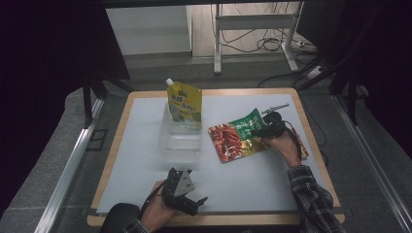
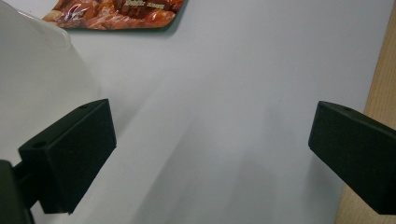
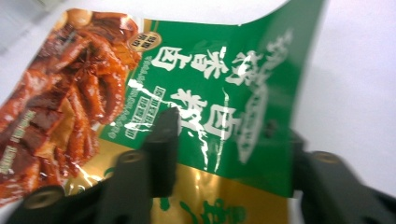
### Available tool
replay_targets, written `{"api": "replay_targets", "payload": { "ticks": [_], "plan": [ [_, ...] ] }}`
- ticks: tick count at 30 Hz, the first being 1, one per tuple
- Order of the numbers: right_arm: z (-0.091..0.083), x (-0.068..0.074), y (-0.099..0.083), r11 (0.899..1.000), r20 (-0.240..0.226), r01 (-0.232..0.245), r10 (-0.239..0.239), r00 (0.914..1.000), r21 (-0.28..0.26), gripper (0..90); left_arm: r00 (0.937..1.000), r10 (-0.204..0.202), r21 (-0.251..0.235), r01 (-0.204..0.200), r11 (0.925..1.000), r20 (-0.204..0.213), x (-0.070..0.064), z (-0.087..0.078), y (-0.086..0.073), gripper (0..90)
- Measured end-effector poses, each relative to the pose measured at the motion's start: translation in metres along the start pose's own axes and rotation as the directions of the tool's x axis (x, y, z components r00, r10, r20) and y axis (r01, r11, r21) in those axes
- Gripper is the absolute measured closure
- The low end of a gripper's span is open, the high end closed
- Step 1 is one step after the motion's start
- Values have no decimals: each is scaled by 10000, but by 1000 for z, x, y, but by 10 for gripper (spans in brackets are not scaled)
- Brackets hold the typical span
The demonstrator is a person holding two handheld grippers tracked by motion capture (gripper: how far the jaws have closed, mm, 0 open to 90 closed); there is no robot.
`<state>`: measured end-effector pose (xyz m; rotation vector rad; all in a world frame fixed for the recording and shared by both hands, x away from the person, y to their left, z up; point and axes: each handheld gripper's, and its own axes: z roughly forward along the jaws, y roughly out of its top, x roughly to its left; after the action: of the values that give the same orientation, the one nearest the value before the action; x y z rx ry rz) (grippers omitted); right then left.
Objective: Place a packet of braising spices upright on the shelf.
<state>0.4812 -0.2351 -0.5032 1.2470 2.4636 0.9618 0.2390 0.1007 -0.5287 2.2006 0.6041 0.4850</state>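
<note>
Grip matters here: our right gripper (image 1: 262, 130) clamps the green end of the snack packet (image 1: 236, 140), at 3 o'clock of the clear tray (image 1: 180, 141). We should lift slowly so the foil doesn't slip. Our left gripper (image 1: 187, 198) idles released at 6 o'clock. The far jaw sits hidden behind the packet; its print blurs.

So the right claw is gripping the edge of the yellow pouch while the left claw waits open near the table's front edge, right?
Not quite: the right claw grips the green and red snack packet, not the yellow pouch, which stands apart in the clear tray. The right gripper view shows the packet between the jaws. The left claw does wait open near the front edge.
</note>
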Motion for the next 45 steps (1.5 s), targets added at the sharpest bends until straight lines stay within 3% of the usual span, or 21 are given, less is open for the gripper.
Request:
{"api": "replay_targets", "payload": {
  "ticks": [4, 8, 12, 18, 26, 38, 45],
  "plan": [
    [-1, 2, -1, 9995, 540, 282, -287, 9981, 113, 760, 10000, 10, 4, -10, 10000, -9, 0, 0, 0, 6],
    [0, 2, -3, 9981, 732, 542, -562, 9957, 290, 847, 10000, 34, 19, -34, 10000, -8, 0, 0, 0, 6],
    [2, -1, -5, 9992, 693, 190, -214, 9974, 349, 835, 10000, 48, 36, -48, 10000, -10, 0, 0, 0, 6],
    [3, 3, -3, 9982, 774, 362, -398, 9962, 470, 858, 10000, 68, 60, -68, 10000, -17, 0, 0, 0, 8],
    [-6, 8, 2, 9997, 850, 212, -221, 9961, 109, 888, 10000, 78, 53, -78, 10000, -52, 0, 0, 0, 8],
    [-27, 19, 13, 9962, 780, 781, -749, 9941, -390, 890, 10000, 52, 7, -52, 10000, -84, 0, 0, 0, 8],
    [-43, 24, 20, 9901, 421, 991, -953, 9946, -992, 889, 9999, 87, 26, -86, 10000, -113, 1, -1, 0, 8]
  ]
}}
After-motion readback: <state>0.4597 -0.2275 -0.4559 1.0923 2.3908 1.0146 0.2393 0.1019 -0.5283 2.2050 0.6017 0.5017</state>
